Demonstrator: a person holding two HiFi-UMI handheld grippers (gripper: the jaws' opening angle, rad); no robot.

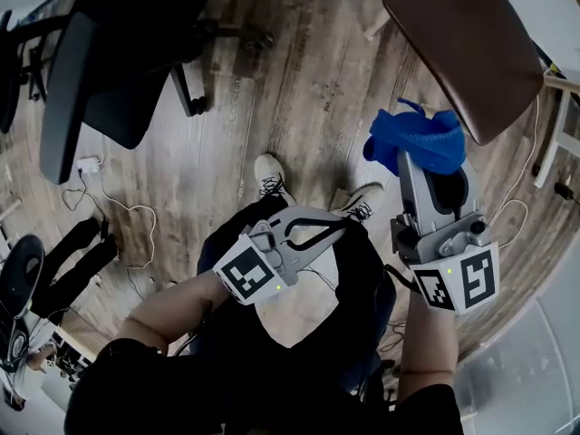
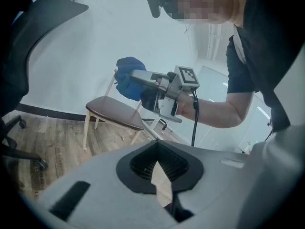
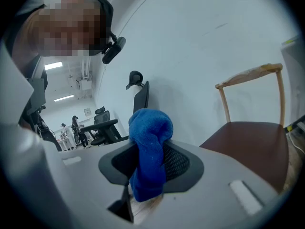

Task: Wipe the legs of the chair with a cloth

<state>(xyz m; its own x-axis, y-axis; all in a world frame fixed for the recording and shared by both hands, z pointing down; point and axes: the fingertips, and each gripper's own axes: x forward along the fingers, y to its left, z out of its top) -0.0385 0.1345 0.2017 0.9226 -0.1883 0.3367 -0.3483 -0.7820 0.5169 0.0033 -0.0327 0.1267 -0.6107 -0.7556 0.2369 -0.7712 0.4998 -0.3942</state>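
The right claw (image 1: 426,163) is clamped on a blue cloth (image 1: 415,139), which bunches up out of its jaws and hangs down between them in the right gripper view (image 3: 148,151). In the head view this claw sits at the right of the frame, with the cloth just below the brown seat of the chair (image 1: 462,43) in the upper right corner; whether the cloth touches the seat edge cannot be told. The chair's pale legs (image 2: 86,128) show best in the left gripper view, left of centre, standing on the wooden floor (image 1: 299,89), with the cloth (image 2: 127,75) held above the seat and apart from the legs. The left claw (image 1: 331,229) lies lower, at the centre of the head view, pointing right across the person's lap; its jaws are drawn together with nothing between them. A black office chair (image 1: 118,53) fills the upper left, a white cable (image 1: 127,211) trails on the floor below it, and the person's two shoes (image 1: 269,178) stand at mid-frame.
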